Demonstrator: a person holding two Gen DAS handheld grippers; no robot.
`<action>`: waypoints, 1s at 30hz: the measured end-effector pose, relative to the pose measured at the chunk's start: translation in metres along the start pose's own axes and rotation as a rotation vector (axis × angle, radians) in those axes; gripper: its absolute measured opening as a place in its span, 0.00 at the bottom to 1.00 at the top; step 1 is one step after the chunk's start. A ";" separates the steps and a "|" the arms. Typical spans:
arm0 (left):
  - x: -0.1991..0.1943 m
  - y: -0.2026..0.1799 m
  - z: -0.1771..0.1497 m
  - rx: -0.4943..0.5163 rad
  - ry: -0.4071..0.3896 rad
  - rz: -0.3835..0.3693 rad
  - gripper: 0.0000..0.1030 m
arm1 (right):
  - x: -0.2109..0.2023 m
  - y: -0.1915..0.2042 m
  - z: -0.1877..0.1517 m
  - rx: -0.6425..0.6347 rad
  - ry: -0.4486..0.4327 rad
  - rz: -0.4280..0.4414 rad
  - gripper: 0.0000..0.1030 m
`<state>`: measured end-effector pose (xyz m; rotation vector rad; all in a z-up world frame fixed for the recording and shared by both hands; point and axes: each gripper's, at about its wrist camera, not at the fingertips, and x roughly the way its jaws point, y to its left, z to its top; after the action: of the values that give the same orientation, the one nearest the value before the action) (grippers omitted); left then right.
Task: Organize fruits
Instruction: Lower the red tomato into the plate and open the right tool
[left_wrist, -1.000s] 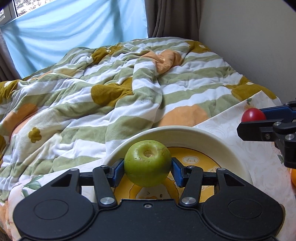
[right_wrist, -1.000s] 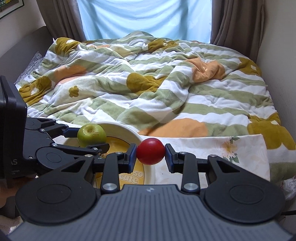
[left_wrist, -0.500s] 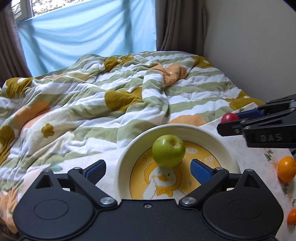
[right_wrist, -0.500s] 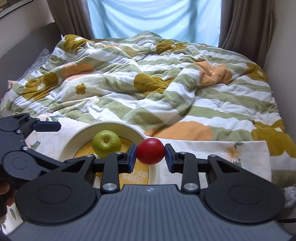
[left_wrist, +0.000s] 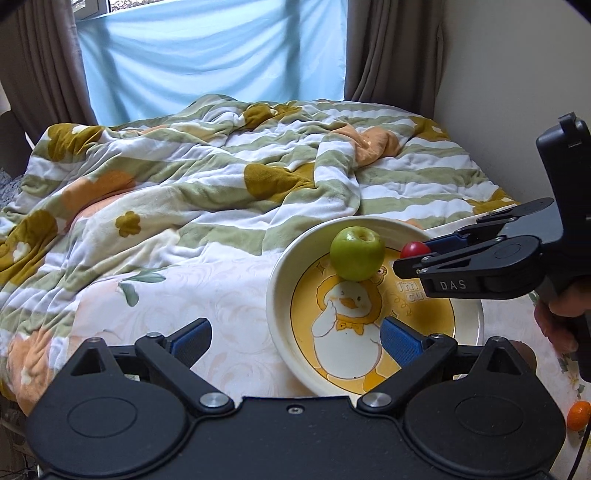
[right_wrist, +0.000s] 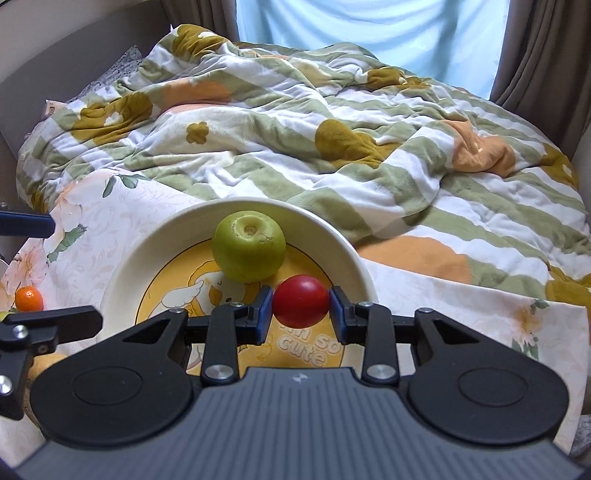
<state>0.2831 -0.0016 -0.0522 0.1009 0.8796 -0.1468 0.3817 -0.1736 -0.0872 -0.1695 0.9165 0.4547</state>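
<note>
Fruit was the business of the moment, and the small red fruit was the piece in play, pinched at its widest girth between the blue pads of the right gripper and hanging over the near part of the duck-printed plate. Smooth, glossy skin, round as a ball: I judged it light but slippery, and probably soft enough to bruise if squeezed harder. Across the middle was the place to hold it, and the pads were there, closed snug on either side.

The green apple sat free on the plate toward the far rim, dimple up. It looked firm and heavier, liable to roll on that slick glaze if nudged by the newcomer. The left gripper stood wide open with nothing between its pads, low at the plate's near edge.

A small orange fruit waited on the floral cloth beside the plate; likely light, with skin that offers more grip.
</note>
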 end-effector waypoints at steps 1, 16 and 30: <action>-0.001 0.000 -0.001 -0.003 -0.002 0.001 0.97 | 0.001 0.000 0.000 -0.004 -0.001 0.002 0.47; -0.038 -0.007 -0.010 -0.040 -0.051 0.029 0.97 | -0.040 0.009 -0.002 -0.020 -0.076 -0.048 1.00; -0.115 -0.029 -0.046 -0.105 -0.132 0.080 0.98 | -0.136 0.024 -0.036 0.034 -0.097 -0.078 1.00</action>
<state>0.1710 -0.0130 0.0066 0.0275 0.7488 -0.0321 0.2740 -0.2052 0.0003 -0.1502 0.8194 0.3718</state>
